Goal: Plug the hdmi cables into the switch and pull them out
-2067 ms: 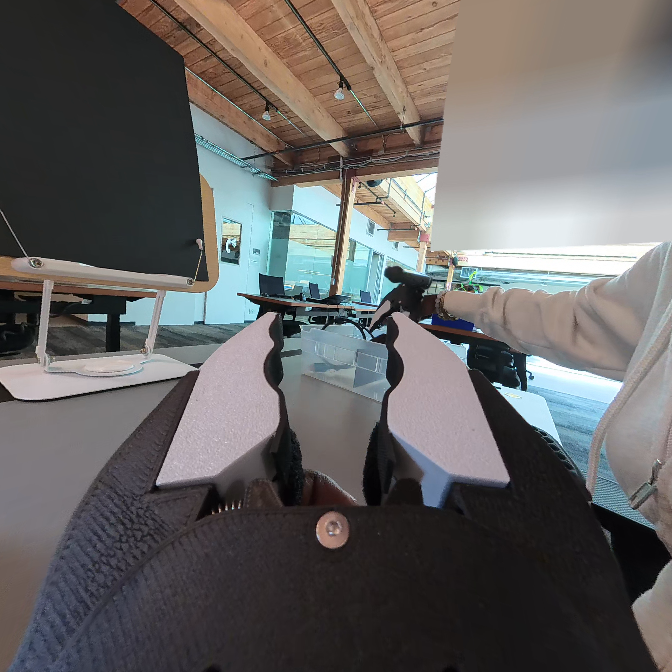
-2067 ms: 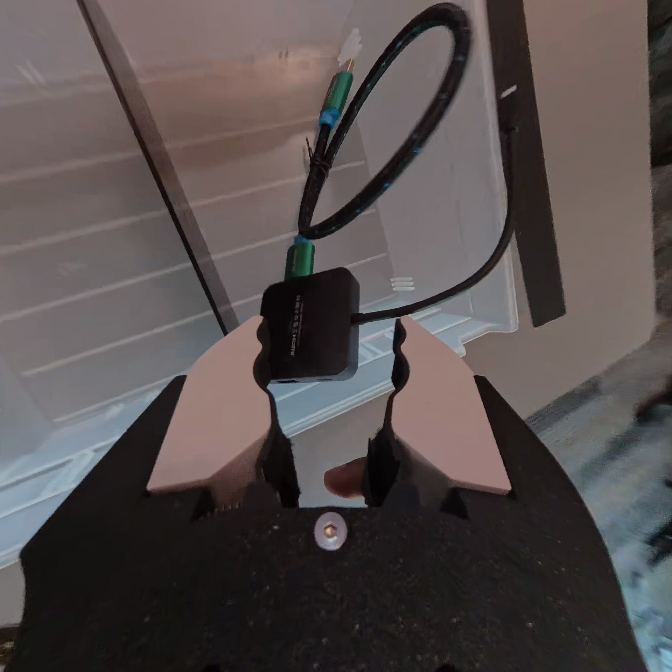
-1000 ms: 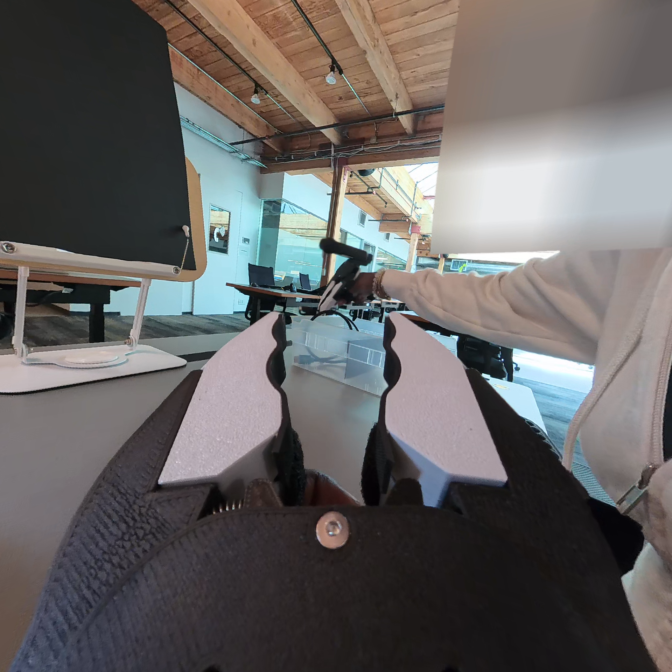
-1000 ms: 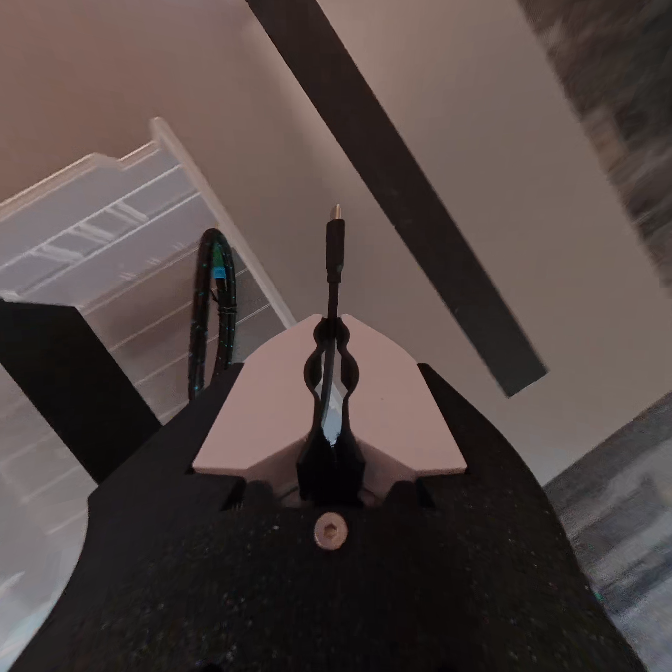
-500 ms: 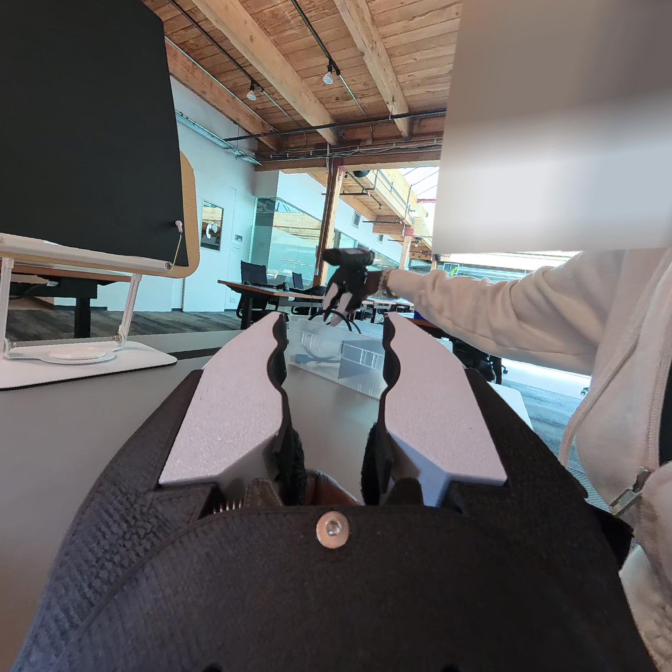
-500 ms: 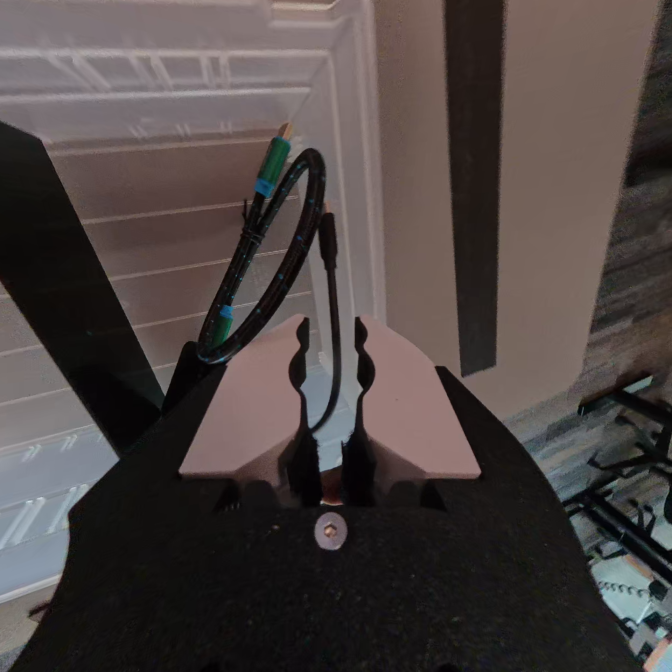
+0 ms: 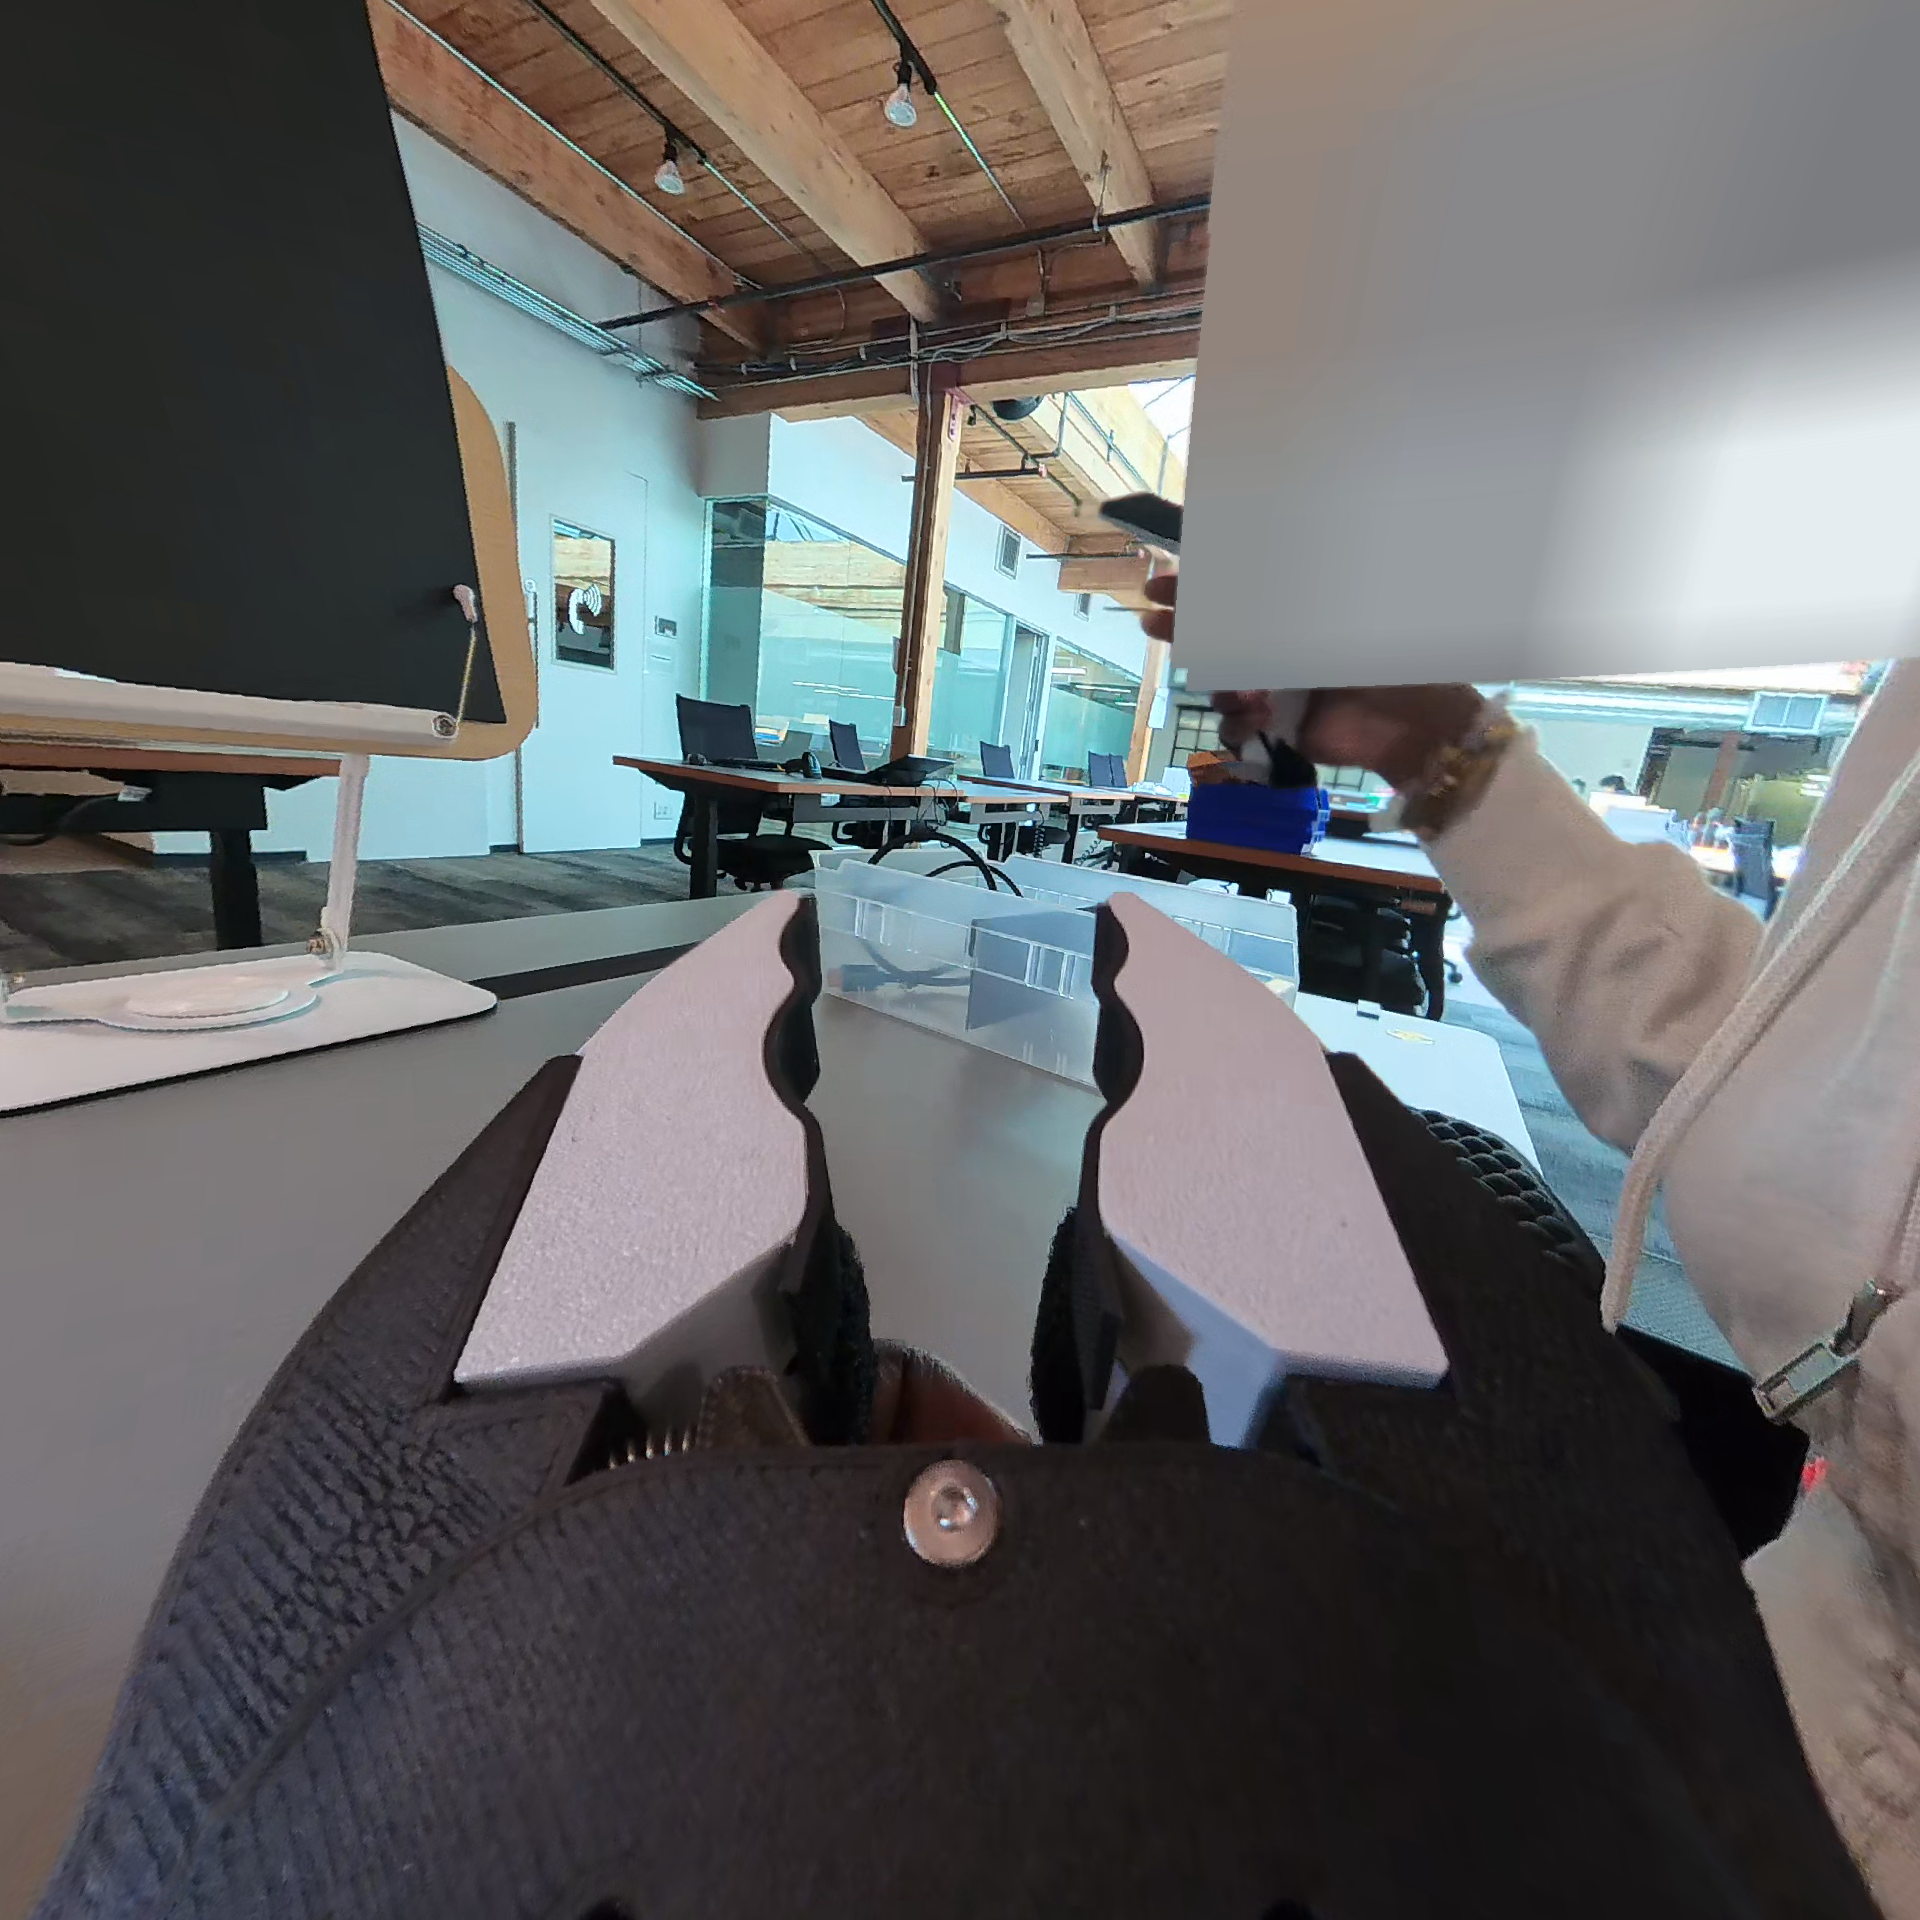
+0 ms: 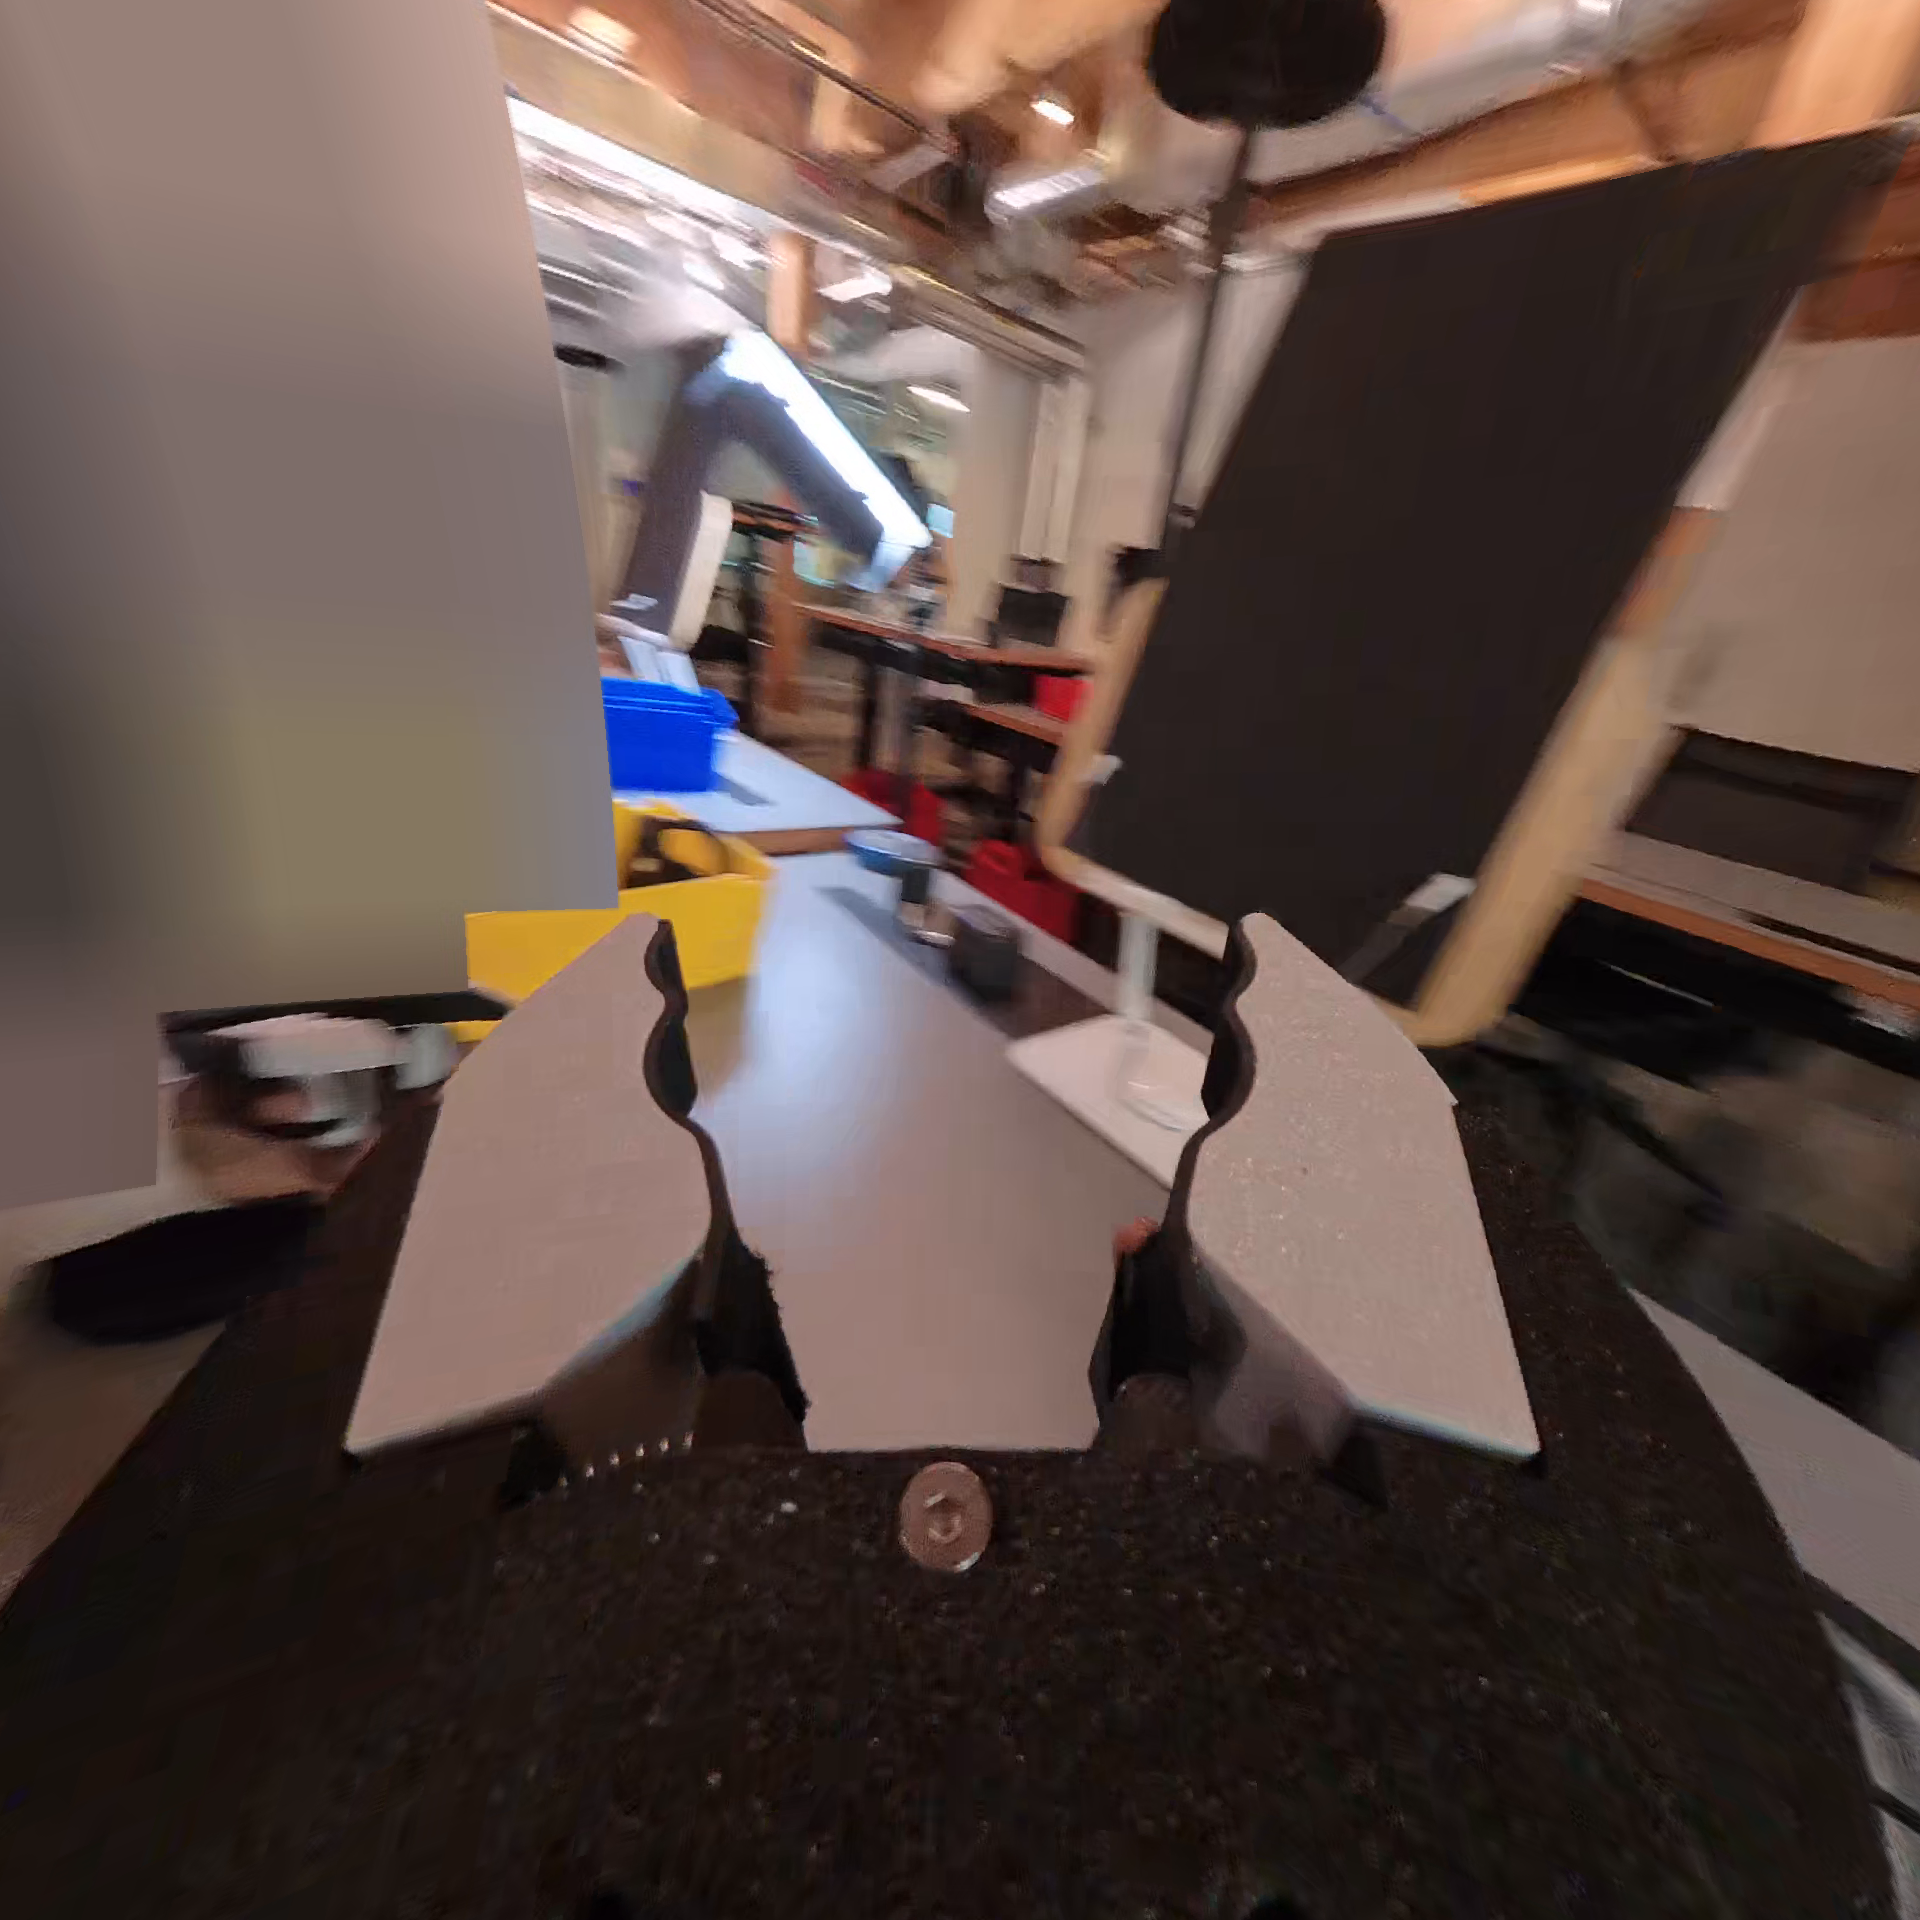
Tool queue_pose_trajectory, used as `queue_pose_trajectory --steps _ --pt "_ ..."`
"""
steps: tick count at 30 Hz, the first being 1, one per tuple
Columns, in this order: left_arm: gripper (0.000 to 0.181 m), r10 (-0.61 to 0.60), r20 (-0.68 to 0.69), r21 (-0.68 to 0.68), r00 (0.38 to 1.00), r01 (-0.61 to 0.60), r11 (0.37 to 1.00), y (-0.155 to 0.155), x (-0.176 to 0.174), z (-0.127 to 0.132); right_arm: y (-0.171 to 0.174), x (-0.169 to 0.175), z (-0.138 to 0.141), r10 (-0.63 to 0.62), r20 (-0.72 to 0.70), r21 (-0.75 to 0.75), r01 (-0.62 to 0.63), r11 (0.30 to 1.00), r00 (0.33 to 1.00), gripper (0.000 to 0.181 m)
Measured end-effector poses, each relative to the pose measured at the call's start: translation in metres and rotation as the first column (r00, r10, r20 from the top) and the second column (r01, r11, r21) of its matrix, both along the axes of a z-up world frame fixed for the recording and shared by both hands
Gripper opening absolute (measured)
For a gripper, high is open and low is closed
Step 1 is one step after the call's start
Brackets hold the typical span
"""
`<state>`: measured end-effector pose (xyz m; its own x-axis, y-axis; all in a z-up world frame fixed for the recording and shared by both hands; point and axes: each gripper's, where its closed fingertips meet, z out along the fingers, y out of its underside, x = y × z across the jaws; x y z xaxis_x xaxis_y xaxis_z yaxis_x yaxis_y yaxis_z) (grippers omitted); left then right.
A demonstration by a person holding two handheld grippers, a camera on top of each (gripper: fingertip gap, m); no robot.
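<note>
since a moment ago the right gripper (image 8: 951,997) has let the cable go and swung up, jaws wide apart and empty. left wrist view: left gripper (image 7: 951,935) gapes empty; cable (image 7: 914,977) lies far ahead in the clear bin (image 7: 1049,997). right wrist view is blurred; steady first, then reach again.

My left gripper (image 7: 951,935) has matt, grainy grey fingers; mid-frame a clear glossy plastic bin (image 7: 1049,961); above, rough wooden ceiling beams (image 7: 790,125).
</note>
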<state>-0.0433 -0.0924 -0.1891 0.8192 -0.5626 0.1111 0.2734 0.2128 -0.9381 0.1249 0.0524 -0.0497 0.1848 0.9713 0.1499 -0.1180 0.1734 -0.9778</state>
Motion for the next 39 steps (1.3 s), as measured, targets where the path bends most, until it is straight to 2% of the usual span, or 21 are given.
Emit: queue_pose_trajectory --steps 2,4,8,10,11,12,13,14,15,16,17,19,22,23,24,25,27,29,31,36,39 --pt "0.05 -0.006 -0.012 -0.004 1.0 0.006 1.0 0.0 0.003 -0.001 -0.051 -0.02 -0.022 0.122 -0.057 0.038 -0.12 0.992 0.991 0.099" --pt "0.05 -0.012 -0.015 0.0 1.0 0.012 1.0 -0.002 0.006 0.002 -0.079 -0.043 -0.05 0.196 -0.105 0.095 -0.187 0.978 0.975 0.105" --pt "0.05 -0.072 -0.003 0.032 0.997 0.072 0.997 -0.024 0.002 0.039 -0.078 -0.087 -0.118 0.179 -0.168 0.055 -0.172 0.984 0.969 0.1" --pt "0.05 -0.089 -0.083 0.063 0.993 0.094 0.994 -0.045 -0.013 0.068 -0.084 -0.1 -0.14 0.201 -0.067 0.048 -0.198 0.979 0.977 0.107" --pt "0.049 -0.047 -0.14 0.069 0.989 0.057 0.996 -0.052 -0.03 0.081 -0.088 -0.103 -0.144 0.209 -0.009 0.079 -0.208 0.975 0.978 0.107" --pt "0.049 0.045 -0.202 0.063 0.978 -0.033 0.997 -0.053 -0.054 0.092 -0.088 -0.105 -0.143 0.2 0.003 0.113 -0.199 0.973 0.98 0.105" --pt "0.049 0.182 -0.266 0.052 0.947 -0.175 0.983 -0.05 -0.088 0.101 -0.087 -0.105 -0.142 0.197 -0.016 0.128 -0.194 0.973 0.98 0.103" --pt "0.047 0.34 -0.336 0.041 0.878 -0.347 0.937 -0.045 -0.129 0.106 -0.088 -0.106 -0.141 0.21 -0.043 0.115 -0.204 0.972 0.977 0.103" --pt "0.044 0.475 -0.426 0.027 0.77 -0.514 0.857 -0.041 -0.174 0.105 -0.088 -0.106 -0.14 0.226 -0.061 0.081 -0.221 0.972 0.972 0.103" --pt "0.047 0.54 -0.543 0.007 0.643 -0.64 0.769 -0.037 -0.216 0.097 -0.089 -0.106 -0.141 0.239 -0.069 0.05 -0.236 0.971 0.969 0.104" --pt "0.06 0.533 -0.662 -0.018 0.527 -0.722 0.692 -0.033 -0.253 0.082 -0.088 -0.105 -0.142 0.238 -0.068 0.037 -0.236 0.971 0.969 0.105" --pt "0.088 0.447 -0.817 -0.049 0.363 -0.817 0.574 -0.026 -0.312 0.051 -0.087 -0.105 -0.147 0.221 -0.037 0.058 -0.219 0.974 0.974 0.105" --pt "0.088 0.325 -0.932 0.012 0.159 -0.884 0.467 -0.012 -0.37 0.011 -0.087 -0.106 -0.15 0.214 -0.011 0.081 -0.212 0.974 0.977 0.105" --pt "0.085 0.274 -0.956 0.027 0.105 -0.898 0.438 -0.008 -0.385 -0.002 -0.088 -0.106 -0.15 0.218 -0.012 0.078 -0.217 0.973 0.976 0.105" --pt "0.084 0.221 -0.972 0.018 0.081 -0.91 0.414 -0.004 -0.398 -0.016 -0.088 -0.106 -0.151 0.222 -0.012 0.072 -0.221 0.973 0.975 0.105" --pt "0.084 0.185 -0.978 -0.013 0.093 -0.919 0.394 0.001 -0.408 -0.03 -0.089 -0.106 -0.152 0.225 -0.011 0.067 -0.224 0.972 0.974 0.105" --pt "0.085 0.145 -0.982 -0.063 0.124 -0.927 0.369 0.012 -0.423 -0.053 -0.089 -0.107 -0.153 0.23 -0.009 0.06 -0.229 0.972 0.973 0.104" --pt "0.099 0.11 -0.992 -0.019 0.059 -0.944 0.33 0.021 -0.44 -0.065 -0.089 -0.108 -0.156 0.234 0.001 0.053 -0.234 0.971 0.972 0.104" --pt "0.109 0.102 -0.994 0.062 -0.03 -0.942 0.33 0.031 -0.45 -0.066 -0.089 -0.108 -0.159 0.236 0.017 0.054 -0.237 0.97 0.972 0.104" --pt "0.109 0.097 -0.973 0.229 -0.208 -0.865 0.447 0.058 -0.452 -0.066 -0.088 -0.11 -0.165 0.238 0.053 0.049 -0.241 0.969 0.97 0.104" --pt "0.098 0.044 -0.942 0.306 -0.332 -0.804 0.509 0.064 -0.452 -0.072 -0.088 -0.11 -0.167 0.244 0.061 0.046 -0.247 0.968 0.968 0.103"
